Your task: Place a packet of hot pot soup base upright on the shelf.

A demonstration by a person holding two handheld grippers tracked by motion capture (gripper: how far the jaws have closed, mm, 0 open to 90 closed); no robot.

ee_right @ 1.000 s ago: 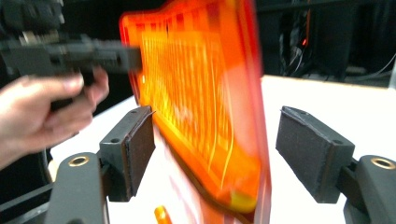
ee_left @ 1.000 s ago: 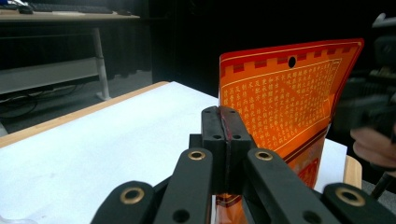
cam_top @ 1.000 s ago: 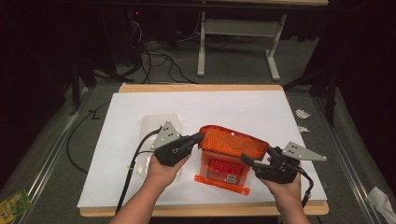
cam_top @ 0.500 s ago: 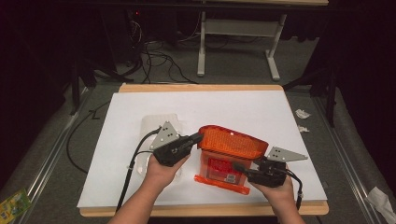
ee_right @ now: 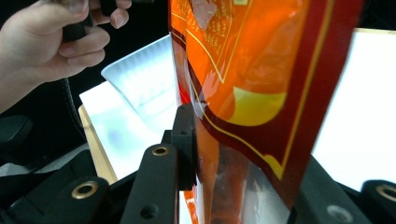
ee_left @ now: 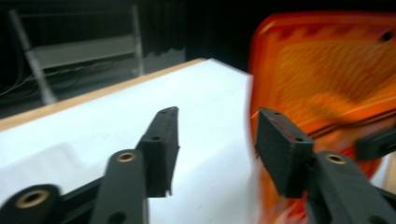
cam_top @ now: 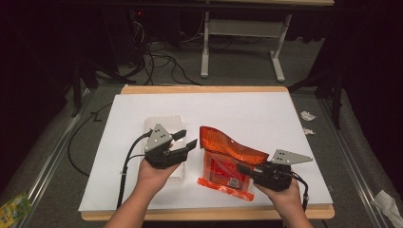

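Observation:
An orange snack pouch (cam_top: 227, 153) with red edges lies on the white table sheet (cam_top: 247, 114), its top raised and curling over. My right gripper (cam_top: 243, 169) is shut on the pouch's right side near the bottom. In the right gripper view the pouch (ee_right: 243, 70) stands between the jaws of the right gripper (ee_right: 238, 158). My left gripper (cam_top: 184, 137) is open just left of the pouch's top corner, holding nothing. In the left gripper view the left gripper (ee_left: 217, 130) has its jaws apart, with the pouch (ee_left: 327, 70) to the right of them.
A clear plastic tray (cam_top: 159, 124) lies on the sheet under the left gripper, and shows as the tray (ee_right: 144, 84) in the right gripper view. Cables (cam_top: 126, 166) trail off the near edge. Beyond the table stand a metal frame (cam_top: 237, 28) and floor cables.
The left gripper has opened and drawn back to the left, off the pouch's top corner. The right gripper stays shut on the pouch and has shifted slightly left; the pouch's top sags.

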